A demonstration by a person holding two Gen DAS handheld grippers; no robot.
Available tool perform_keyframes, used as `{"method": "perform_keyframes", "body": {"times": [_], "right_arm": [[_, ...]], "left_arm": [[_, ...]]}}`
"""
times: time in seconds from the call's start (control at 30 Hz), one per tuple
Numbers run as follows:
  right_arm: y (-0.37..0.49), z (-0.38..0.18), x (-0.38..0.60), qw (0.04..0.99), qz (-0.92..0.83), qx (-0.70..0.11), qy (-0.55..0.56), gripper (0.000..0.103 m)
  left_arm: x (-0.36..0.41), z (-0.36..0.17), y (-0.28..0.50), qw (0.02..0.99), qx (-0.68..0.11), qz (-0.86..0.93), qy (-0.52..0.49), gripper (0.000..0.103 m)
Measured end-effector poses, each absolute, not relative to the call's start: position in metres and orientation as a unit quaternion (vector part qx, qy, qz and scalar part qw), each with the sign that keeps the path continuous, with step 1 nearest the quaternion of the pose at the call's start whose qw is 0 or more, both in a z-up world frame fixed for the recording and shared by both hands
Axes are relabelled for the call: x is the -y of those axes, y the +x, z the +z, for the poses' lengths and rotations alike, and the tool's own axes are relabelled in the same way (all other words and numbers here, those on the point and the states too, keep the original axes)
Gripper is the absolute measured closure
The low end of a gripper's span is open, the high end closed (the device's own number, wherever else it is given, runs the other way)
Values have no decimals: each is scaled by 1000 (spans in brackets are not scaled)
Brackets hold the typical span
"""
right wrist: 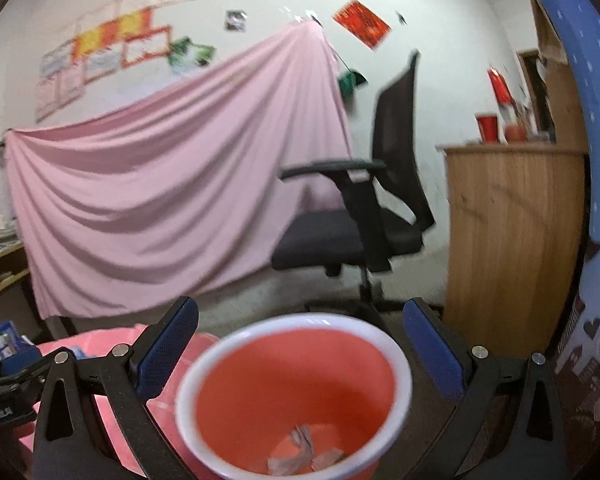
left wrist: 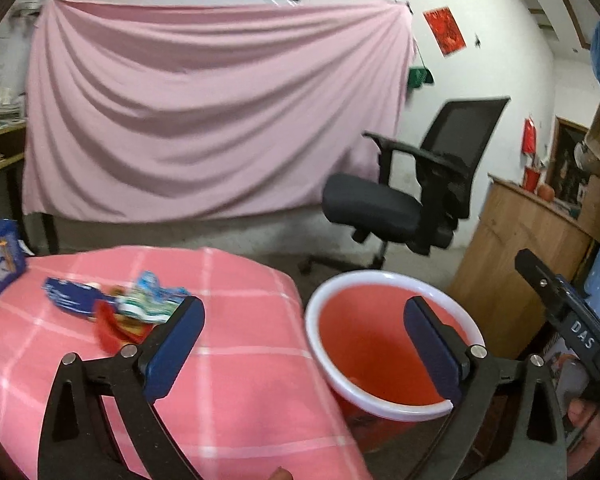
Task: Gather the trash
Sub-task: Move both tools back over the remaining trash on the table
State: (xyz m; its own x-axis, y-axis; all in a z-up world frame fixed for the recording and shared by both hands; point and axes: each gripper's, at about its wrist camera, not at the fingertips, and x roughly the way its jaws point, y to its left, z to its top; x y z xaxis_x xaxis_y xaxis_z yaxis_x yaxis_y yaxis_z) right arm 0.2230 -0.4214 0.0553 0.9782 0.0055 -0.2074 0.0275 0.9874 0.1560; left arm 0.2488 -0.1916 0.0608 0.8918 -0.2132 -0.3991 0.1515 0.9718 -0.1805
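Looking down my left gripper [left wrist: 304,344], I see both blue pads spread wide with nothing between them. My right gripper [right wrist: 300,348] is spread wide too, and it holds nothing.

The round red plastic bucket with the white rim [left wrist: 388,344] sits just past the table edge, at about four o'clock from the pile of crinkly blue, green and red snack wrappers [left wrist: 116,308]. That pile lies on the pink checked tablecloth [left wrist: 228,360], at ten o'clock from my left gripper.

What could go wrong? I think the wrappers are thin and slippery, so my pads might close on only one and leave the rest. If I push too hard I could pinch the cloth and drag it, and then the pile might slide off the table. My right gripper is close to the bucket, so a quick swing could knock its rim and tip it.

My right view looks right into the bucket and shows crumpled grey scraps of trash [right wrist: 304,456] at the bottom. My left view cannot see those. But only my left view shows the wrappers clearly; in the right view they are mostly hidden.
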Motion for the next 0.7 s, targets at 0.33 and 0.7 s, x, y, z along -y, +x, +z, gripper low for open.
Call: {"method": "perform_keyframes", "body": {"times": [0.33,0.7], "right_arm": [[194,81,355,995,83,-28,55,0],[186,88,273,985,171,13,22,0]], "left_arm": [[121,73,193,989,-124,-6,-82,2],[38,65,157,991,-73,81,-81,2]]}}
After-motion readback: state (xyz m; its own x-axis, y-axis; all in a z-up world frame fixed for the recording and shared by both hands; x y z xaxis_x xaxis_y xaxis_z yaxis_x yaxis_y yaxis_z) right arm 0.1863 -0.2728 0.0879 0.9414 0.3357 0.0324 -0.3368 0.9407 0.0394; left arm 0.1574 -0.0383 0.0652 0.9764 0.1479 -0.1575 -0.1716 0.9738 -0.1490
